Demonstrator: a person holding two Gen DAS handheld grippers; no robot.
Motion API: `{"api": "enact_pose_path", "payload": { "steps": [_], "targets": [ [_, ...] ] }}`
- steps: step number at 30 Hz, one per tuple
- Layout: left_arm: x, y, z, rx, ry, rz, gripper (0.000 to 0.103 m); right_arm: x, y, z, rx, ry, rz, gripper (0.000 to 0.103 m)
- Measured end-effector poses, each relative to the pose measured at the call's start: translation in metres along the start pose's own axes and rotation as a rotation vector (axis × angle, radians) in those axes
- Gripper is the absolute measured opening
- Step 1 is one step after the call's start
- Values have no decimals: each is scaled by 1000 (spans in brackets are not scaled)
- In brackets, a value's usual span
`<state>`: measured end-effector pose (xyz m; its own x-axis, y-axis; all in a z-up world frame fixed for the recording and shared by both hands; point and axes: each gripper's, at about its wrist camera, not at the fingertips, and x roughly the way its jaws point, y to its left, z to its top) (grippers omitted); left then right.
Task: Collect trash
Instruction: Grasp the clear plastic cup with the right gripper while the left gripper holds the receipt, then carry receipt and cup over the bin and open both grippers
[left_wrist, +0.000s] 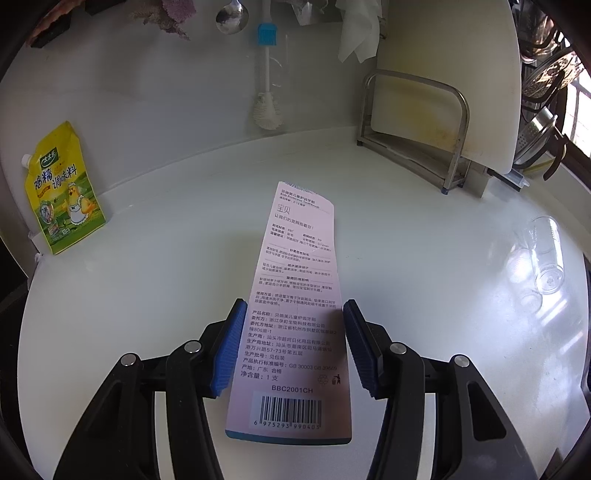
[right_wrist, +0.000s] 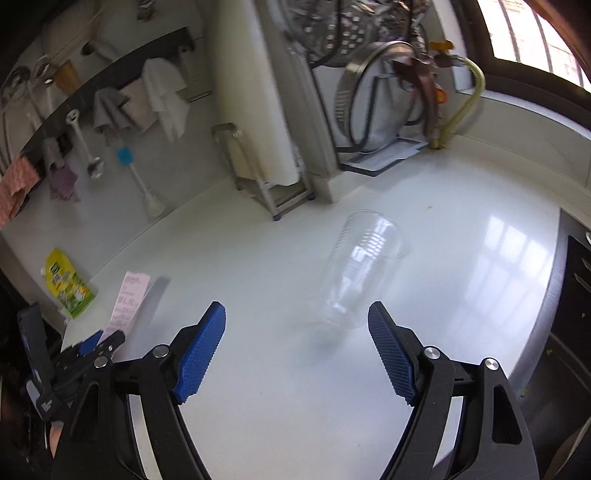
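Left wrist view
- Left gripper: closed on the pink toothbrush packaging card, one blue pad at each long edge.
- Card: sticks out ahead past the fingertips, barcode end back between the arms, above the white counter.
- Clear plastic cup: on its side, far right of the gripper, apart from the card.
- Yellow seasoning pouch: ahead left, leaning at the wall.
- Count: one card, one cup, one pouch, one cutting-board rack ahead right.

Right wrist view
- Right gripper: jaws wide apart, nothing between the pads.
- Clear plastic cup: lying tipped just ahead, slightly right of centre, untouched; picture blurred.
- Left gripper: far left, clamping the pink card.
- Yellow pouch: beyond the card, far left.
- Count: one cup, one card, one pouch.
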<state>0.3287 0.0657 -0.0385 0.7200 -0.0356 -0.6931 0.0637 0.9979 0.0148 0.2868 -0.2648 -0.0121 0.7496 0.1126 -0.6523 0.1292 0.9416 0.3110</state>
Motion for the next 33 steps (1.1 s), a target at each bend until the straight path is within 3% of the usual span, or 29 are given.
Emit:
{"api": "enact_pose_path", "payload": {
  "steps": [10,17,19,21,33],
  "targets": [
    [0,2,0,-9,-3,-3,52,66,-23,28,95,111,-223,76],
    [2,4,0,-17,4,-7,52,98,-27,33,118,167,-294,76],
    [2,4,0,-15,3,-5,52,101,-24,32,100,168,-302,73],
    [2,3,0,-15,3,-5,52,101,-23,30,89,172,-285,60],
    [-9,0,-1,-17,-17,-15,52,66,-2,3,-4,147,-170,58]
  ]
}}
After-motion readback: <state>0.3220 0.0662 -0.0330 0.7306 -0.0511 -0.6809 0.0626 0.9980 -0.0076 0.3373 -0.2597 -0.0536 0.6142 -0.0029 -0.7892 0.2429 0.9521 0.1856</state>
